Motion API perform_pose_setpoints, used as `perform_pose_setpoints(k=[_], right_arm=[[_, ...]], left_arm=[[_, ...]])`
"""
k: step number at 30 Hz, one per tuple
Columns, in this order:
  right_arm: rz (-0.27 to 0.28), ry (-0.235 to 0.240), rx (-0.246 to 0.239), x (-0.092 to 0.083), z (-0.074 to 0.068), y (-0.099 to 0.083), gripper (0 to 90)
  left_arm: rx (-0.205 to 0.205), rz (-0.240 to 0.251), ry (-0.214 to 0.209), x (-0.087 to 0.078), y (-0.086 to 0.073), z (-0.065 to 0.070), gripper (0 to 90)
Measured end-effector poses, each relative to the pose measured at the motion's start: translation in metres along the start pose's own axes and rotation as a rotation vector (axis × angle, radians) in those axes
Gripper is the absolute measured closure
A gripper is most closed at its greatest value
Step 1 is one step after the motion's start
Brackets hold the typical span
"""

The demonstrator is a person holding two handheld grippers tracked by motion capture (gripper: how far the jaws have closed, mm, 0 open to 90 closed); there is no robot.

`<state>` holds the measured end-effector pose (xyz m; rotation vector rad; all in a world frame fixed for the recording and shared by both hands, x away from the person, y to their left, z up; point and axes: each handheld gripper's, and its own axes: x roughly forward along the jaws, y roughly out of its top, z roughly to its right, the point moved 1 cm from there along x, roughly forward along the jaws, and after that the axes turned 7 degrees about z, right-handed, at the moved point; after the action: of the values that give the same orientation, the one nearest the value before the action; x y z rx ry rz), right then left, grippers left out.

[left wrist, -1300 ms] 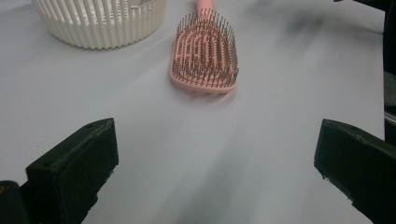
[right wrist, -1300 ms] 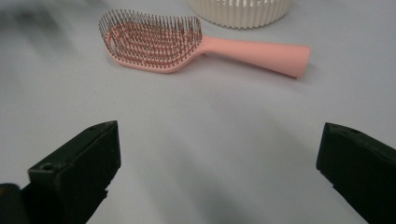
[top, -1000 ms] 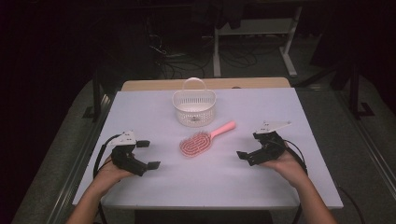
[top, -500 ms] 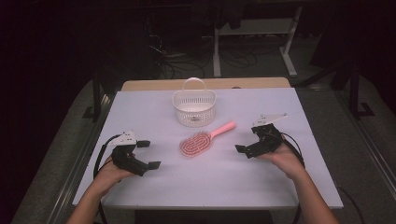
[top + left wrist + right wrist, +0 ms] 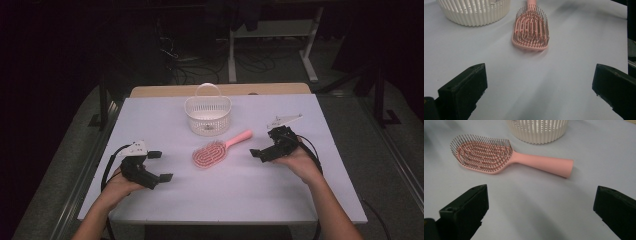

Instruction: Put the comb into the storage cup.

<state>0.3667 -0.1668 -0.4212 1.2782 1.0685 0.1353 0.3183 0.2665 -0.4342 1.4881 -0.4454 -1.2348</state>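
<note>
Well, a white basket (image 5: 208, 116) with thin slats stood near the far side of the white table (image 5: 150, 115). Something small and dark lay at its bottom, too small to make out. Its thin handle stood up over the back rim.

On the left, the left gripper (image 5: 157, 165) sat low near the front edge of the table, held in a hand (image 5: 117, 182). Its two black jaws were wide apart. They held nothing and touched nothing. In the left gripper view, the table lay bare between them, and the brush head was straight ahead.

In the middle lay a pink hairbrush (image 5: 217, 150), just in front of the basket but not touching it. It lay flat with its bristles up. Its head pointed toward the person and its handle pointed up to the right.

On the right, the right gripper (image 5: 258, 153) was near the end of the brush handle, but apart from it. Its jaws were wide apart too, with nothing between them.
</note>
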Motion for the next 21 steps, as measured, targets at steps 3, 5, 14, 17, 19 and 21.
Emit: perform_pose_setpoints(k=[3, 5, 14, 17, 19, 21], right_arm=[[-0.010, -0.006, -0.009, 0.004, 0.001, 0.003, 0.0], [-0.012, -0.008, -0.011, 0.007, 0.001, 0.005, 0.0], [-0.037, -0.006, -0.020, 0.017, 0.003, 0.016, 5.2], [-0.043, -0.003, -0.027, 0.020, 0.003, 0.020, 7.8], [-0.047, -0.001, -0.027, 0.022, 0.003, 0.022, 10.3], [-0.054, 0.002, -0.031, 0.024, 0.003, 0.026, 13.0]], left_arm=[[0.001, -0.004, -0.003, 0.000, 0.000, 0.000, 0.0], [0.001, -0.004, -0.004, 0.001, 0.000, 0.000, 0.0], [-0.003, 0.001, -0.005, 0.001, 0.000, 0.000, 0.0], [-0.004, 0.002, -0.006, 0.001, 0.000, 0.001, 0.0], [-0.004, 0.003, -0.006, 0.001, 0.000, 0.001, 0.0], [-0.003, 0.002, -0.005, 0.001, 0.000, 0.000, 0.0]])
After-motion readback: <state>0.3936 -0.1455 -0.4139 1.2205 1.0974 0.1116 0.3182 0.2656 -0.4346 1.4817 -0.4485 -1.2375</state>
